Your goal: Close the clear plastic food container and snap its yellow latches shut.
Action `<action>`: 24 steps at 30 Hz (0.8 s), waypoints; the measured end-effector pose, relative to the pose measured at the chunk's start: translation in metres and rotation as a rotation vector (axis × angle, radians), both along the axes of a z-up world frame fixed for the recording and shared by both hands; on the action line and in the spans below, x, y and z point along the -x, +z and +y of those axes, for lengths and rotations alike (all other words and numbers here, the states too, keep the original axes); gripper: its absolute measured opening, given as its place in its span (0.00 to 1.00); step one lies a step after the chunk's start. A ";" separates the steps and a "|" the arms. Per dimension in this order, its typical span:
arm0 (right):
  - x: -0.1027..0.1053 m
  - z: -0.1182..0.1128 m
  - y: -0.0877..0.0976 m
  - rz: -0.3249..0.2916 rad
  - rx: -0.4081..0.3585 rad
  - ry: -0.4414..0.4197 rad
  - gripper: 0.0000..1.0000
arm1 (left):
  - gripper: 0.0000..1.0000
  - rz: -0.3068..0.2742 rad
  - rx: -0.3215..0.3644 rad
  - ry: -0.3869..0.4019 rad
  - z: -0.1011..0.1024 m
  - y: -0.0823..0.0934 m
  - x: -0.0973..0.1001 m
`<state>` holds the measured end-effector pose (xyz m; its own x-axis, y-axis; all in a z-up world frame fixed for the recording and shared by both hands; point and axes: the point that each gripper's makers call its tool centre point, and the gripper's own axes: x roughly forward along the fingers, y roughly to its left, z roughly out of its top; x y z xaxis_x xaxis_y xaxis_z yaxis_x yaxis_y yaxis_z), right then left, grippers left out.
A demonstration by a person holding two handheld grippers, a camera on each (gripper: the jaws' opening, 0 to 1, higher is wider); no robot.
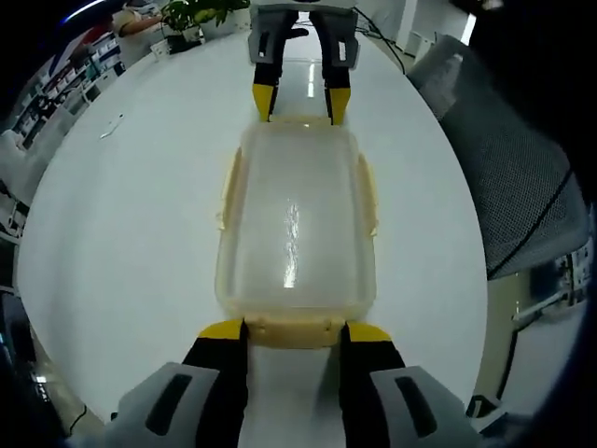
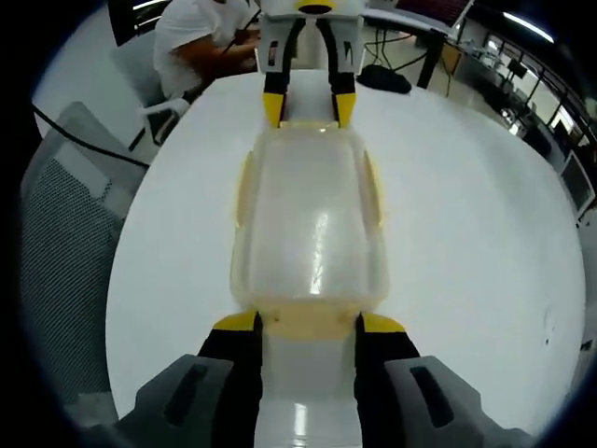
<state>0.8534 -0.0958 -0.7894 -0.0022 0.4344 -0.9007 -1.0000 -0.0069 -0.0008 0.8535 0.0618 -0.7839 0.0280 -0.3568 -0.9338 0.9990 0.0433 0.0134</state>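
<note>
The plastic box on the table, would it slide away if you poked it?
Probably, yes. The clear plastic box looks empty, so it is likely light, and the white table looks smooth and shiny. It sits low and flat, so it should slide, not tip. The left tongs and right tongs at both ends may steady it.

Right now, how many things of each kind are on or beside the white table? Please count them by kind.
Clear food container with lid: 1
Yellow latches that I can see: 4, one on each side
Grippers at the container's ends: 2, left gripper and right gripper
Mesh office chair: 1
Potted plant: 1
Total: 9
</note>
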 end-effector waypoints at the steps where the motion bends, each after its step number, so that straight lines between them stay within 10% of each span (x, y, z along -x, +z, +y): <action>1: 0.000 0.000 0.001 0.002 -0.002 0.001 0.34 | 0.32 0.001 -0.003 -0.001 0.000 0.000 0.000; 24: 0.014 0.000 0.036 0.009 -0.042 0.031 0.34 | 0.32 -0.009 -0.041 0.013 0.000 0.032 0.016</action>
<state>0.8393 -0.0957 -0.7534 -0.0242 0.4714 -0.8816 -0.9992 -0.0382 0.0070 0.8378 0.0621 -0.7523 0.0408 -0.3175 -0.9474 0.9982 0.0555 0.0243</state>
